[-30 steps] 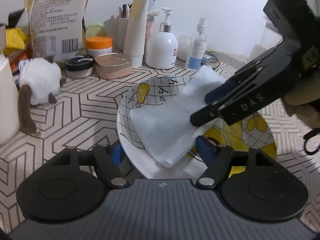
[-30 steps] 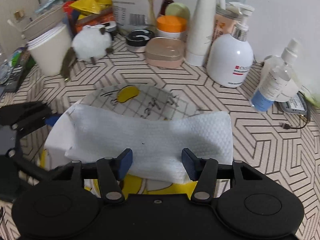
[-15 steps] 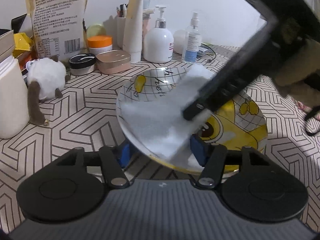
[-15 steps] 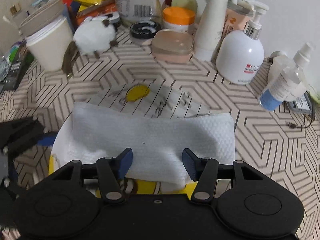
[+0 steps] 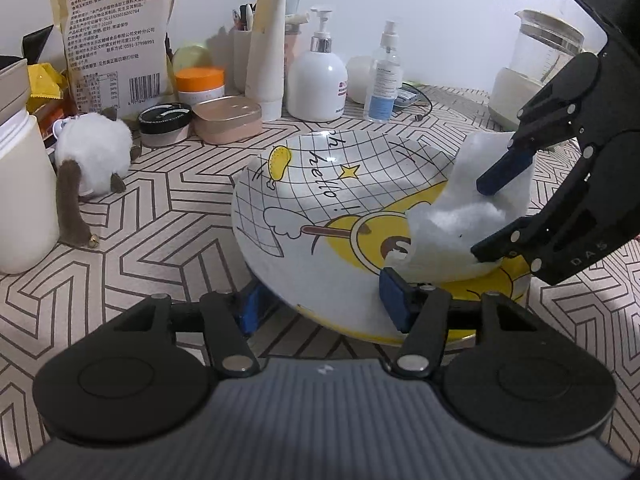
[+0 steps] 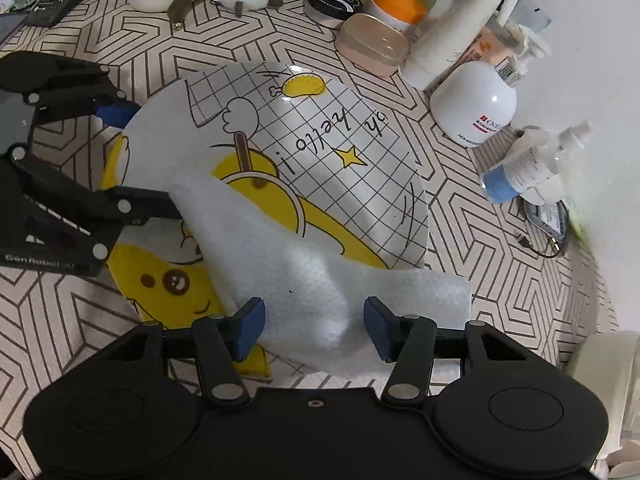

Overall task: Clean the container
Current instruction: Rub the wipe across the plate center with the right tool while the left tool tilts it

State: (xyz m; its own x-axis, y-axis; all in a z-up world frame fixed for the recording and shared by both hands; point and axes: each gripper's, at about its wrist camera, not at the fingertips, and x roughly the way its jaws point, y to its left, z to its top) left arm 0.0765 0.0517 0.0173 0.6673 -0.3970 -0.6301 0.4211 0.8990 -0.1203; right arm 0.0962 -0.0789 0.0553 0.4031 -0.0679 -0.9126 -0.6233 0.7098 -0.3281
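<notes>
Two handheld grippers work over one table covered in a beige cloth with a black geometric line pattern (image 5: 152,216), set against a plain white wall (image 5: 420,8).

Left edge of the table: a cream cylindrical container (image 5: 20,200) and a white fluffy toy cat with brown tail (image 5: 90,160). Along the back edge, left to right: a printed food pouch (image 5: 116,36), a black-lidded jar (image 5: 164,122), an orange-lidded jar (image 5: 200,86), a pink rounded case (image 5: 227,119), an upright cream tube (image 5: 266,44), a white pump bottle (image 5: 318,84) and a clear spray bottle with blue base (image 5: 385,80). A glass kettle on a cream base (image 5: 536,68) stands at the far right.

The round ceramic plate with grid, yellow cartoon and "oh hello!" print (image 5: 320,184) sits mid-table, tilted, its left rim raised off the cloth. The lettering runs from the far rim toward the plate's centre.

The left gripper (image 5: 320,308) has its blue pads set on either side of the plate's near rim, one under and one over; whether they actually clamp it I cannot tell. The right gripper (image 6: 314,326) stands spread, its fingers straddling a white textured paper towel (image 6: 312,276) that lies on the plate's yellow area and overhangs the rim on the right gripper's side. Whether the pads touch the towel cannot be determined.
</notes>
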